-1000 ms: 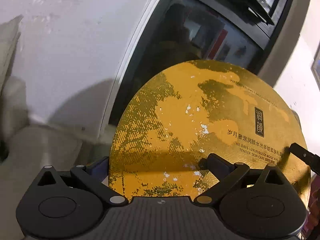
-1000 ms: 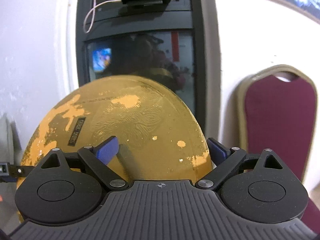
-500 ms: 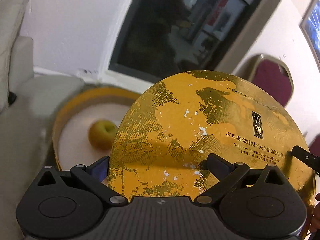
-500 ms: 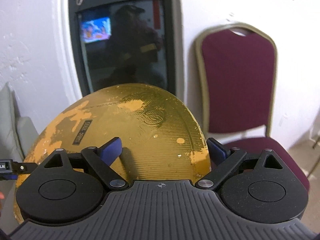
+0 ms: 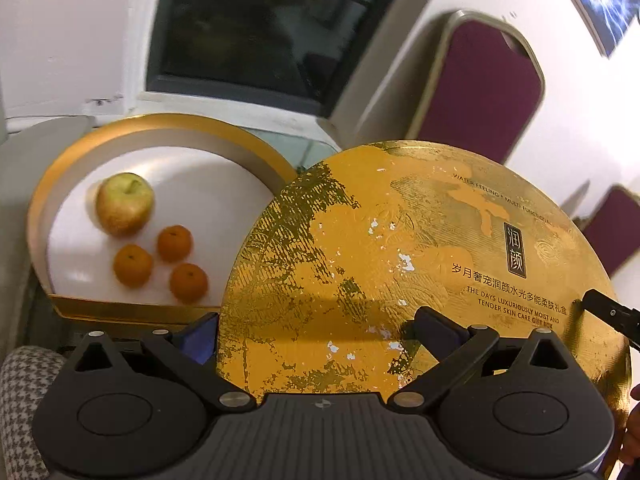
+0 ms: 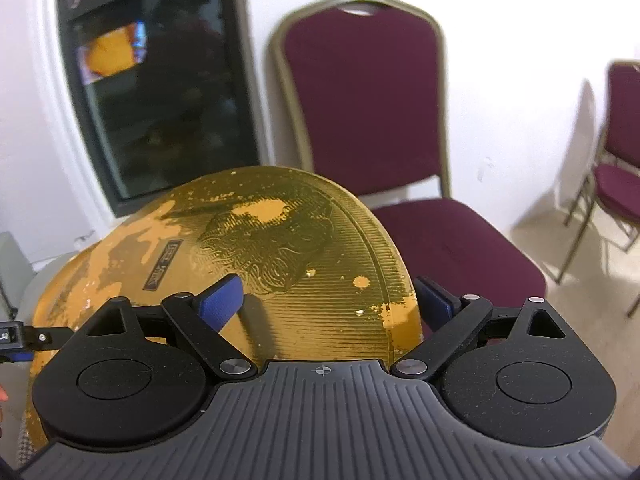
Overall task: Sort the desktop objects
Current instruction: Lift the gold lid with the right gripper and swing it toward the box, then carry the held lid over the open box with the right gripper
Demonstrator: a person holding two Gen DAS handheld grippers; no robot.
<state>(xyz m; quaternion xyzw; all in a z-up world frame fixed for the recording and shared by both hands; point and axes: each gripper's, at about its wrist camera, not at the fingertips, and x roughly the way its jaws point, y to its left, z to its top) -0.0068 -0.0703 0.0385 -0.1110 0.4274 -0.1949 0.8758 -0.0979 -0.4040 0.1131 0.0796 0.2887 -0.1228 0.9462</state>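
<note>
A round gold lid (image 5: pixel 400 264) printed with skin care gift box text is held tilted in the air. My left gripper (image 5: pixel 320 332) is shut on its left edge. My right gripper (image 6: pixel 332 300) is shut on its right edge, and the lid (image 6: pixel 280 248) fills that view. Below and left in the left wrist view lies the open round gold box (image 5: pixel 92 148) with a white inside. It holds an apple (image 5: pixel 124 204) and three small oranges (image 5: pixel 172 244). The right gripper's finger shows at the lid's right rim (image 5: pixel 612 314).
A dark glass cabinet door (image 6: pixel 160 100) stands in the white wall behind. A maroon chair (image 6: pixel 384 120) is to the right, a second one (image 6: pixel 620 152) further right. Grey cushions (image 5: pixel 24 168) lie to the left of the box.
Both grippers have tilted down and swung right with the lid. The open box with fruit has come fully into the left view, and the chairs into the right view.
</note>
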